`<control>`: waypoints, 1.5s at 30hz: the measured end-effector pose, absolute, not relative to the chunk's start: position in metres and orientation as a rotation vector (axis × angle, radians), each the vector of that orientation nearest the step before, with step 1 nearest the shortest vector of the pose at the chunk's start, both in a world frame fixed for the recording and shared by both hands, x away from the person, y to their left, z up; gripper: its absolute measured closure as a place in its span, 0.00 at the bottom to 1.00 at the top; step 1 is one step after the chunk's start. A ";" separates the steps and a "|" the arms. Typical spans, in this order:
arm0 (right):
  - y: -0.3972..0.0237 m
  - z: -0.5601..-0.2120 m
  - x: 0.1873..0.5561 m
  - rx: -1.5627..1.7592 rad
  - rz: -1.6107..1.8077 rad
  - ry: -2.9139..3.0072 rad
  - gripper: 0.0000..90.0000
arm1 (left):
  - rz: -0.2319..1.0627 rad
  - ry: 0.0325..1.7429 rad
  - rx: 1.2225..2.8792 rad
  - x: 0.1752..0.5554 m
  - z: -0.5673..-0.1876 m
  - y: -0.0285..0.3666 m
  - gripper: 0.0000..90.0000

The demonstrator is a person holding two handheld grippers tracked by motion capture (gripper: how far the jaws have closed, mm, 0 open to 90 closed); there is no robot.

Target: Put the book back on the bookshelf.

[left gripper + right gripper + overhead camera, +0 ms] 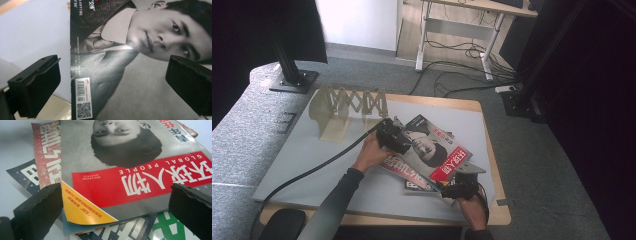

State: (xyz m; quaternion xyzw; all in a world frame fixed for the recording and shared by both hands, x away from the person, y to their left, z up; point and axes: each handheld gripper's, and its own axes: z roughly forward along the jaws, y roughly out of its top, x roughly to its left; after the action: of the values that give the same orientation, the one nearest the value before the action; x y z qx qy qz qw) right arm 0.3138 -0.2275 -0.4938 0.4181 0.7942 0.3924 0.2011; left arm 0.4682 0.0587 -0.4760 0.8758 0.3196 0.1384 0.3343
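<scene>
Two tools flank the top magazine (pixel 437 150) (black-and-white portrait cover) on a fanned pile on the bench (pixel 312 150): left tool (pixel 112 82) agape over its spine edge, right tool (pixel 115 205) wide open at its red-titled corner.

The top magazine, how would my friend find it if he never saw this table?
Look at the grey mat on the table, then the messy magazine pile. The top magazine shows a black-and-white face and a red title band; the others peek out beneath.
</scene>
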 end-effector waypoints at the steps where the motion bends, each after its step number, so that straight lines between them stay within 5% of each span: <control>1: -0.228 -0.494 0.314 1.168 1.097 2.219 0.00 | 0.365 0.834 2.295 0.469 -0.476 0.059 0.00; 20: -0.230 -0.495 0.313 1.167 1.094 2.220 0.00 | 0.394 0.889 2.330 0.468 -0.477 0.083 0.00; 45: -0.219 -0.484 0.309 1.130 1.114 2.219 0.00 | 0.349 0.743 2.347 0.452 -0.487 0.057 0.02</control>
State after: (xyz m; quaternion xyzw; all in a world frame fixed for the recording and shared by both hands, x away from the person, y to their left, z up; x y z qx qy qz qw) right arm 0.3090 -0.2189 -0.4837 0.4054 0.7962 0.3996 0.2053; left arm 0.4525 0.0566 -0.4866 0.8936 0.2831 0.1328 0.3219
